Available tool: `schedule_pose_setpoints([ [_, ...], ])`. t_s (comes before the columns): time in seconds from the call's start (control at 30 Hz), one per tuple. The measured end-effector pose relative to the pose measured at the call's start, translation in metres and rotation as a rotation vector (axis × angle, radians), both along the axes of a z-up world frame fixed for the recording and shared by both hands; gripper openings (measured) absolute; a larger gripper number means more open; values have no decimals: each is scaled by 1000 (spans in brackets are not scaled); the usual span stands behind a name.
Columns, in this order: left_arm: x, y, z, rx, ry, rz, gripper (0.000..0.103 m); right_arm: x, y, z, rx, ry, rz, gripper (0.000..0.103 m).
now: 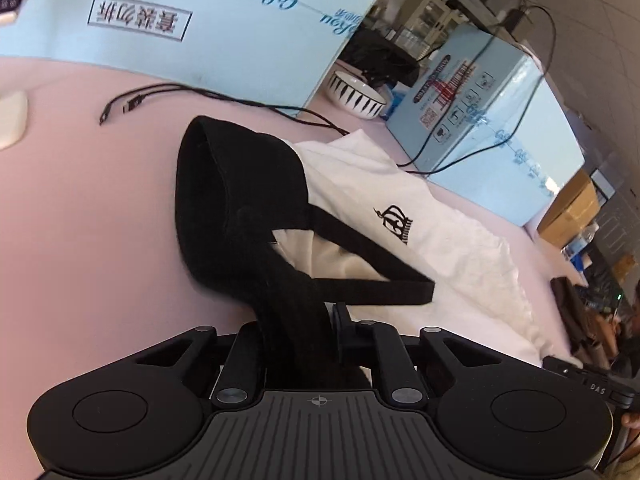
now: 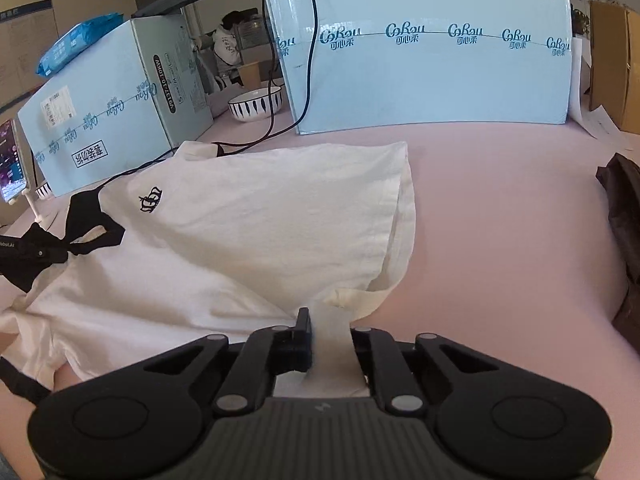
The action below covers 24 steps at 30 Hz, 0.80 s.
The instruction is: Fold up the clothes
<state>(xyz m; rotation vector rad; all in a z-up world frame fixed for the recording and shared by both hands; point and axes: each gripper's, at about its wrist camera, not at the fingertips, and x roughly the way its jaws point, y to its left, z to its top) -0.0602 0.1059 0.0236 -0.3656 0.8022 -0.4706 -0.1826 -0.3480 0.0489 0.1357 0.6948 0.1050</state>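
White cotton T-shirt (image 2: 248,216) with black collar trim (image 1: 240,216) lies partly lifted on the pink surface (image 2: 500,208), spread ahead of both tongs; left tongs (image 1: 296,344) pressed together on the black collar trim, which loops up and forward from between their fingers; right tongs (image 2: 332,344) pinching a bunched white edge of the shirt, cloth drawn taut from the grip up toward the body of the shirt; small black crest print (image 2: 151,203) faces up, ahead and left of the right tongs; beyond the shirt, pale blue cartons (image 2: 432,52) stand upright; a striped bowl (image 2: 256,106) sits between them; black cables (image 1: 168,94) trail across the surface ahead of the left tongs.
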Motion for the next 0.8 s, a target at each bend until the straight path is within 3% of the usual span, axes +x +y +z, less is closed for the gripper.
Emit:
schedule_pose_setpoints([
  [0.1,10,1,18,-31,-86,30,11,18,-2,16,-32,-90,-14,9],
  [0.2,36,-5,28,-21,-150,105,14,57,1,10,-81,-97,-62,13],
  [0.23,45,-9,27,-1,-150,118,18,69,3,4,-97,-79,-79,25],
  [0.27,59,-13,21,32,-136,141,35,80,5,-4,-135,-45,-112,41],
  [0.3,73,-15,15,61,-104,168,49,92,7,-12,-181,-7,-152,46],
  [0.33,83,-13,10,76,-35,200,76,90,6,-12,-185,-24,-180,54],
  [0.4,79,2,11,11,3,224,81,69,0,-3,-135,-125,-230,59],
  [0.43,69,17,14,-48,5,215,85,55,-4,3,-92,-179,-242,68],
  [0.5,49,43,21,-127,20,232,87,23,-11,18,77,-249,-152,72],
  [0.57,31,61,26,-152,51,244,87,13,-7,24,222,-163,21,72],
  [0.63,9,66,29,-152,100,157,87,11,15,19,355,-24,199,71],
  [0.67,-6,58,26,-148,136,65,87,12,30,12,400,41,261,70],
  [0.8,-36,10,0,-145,217,-84,87,36,83,-15,450,193,268,62],
])
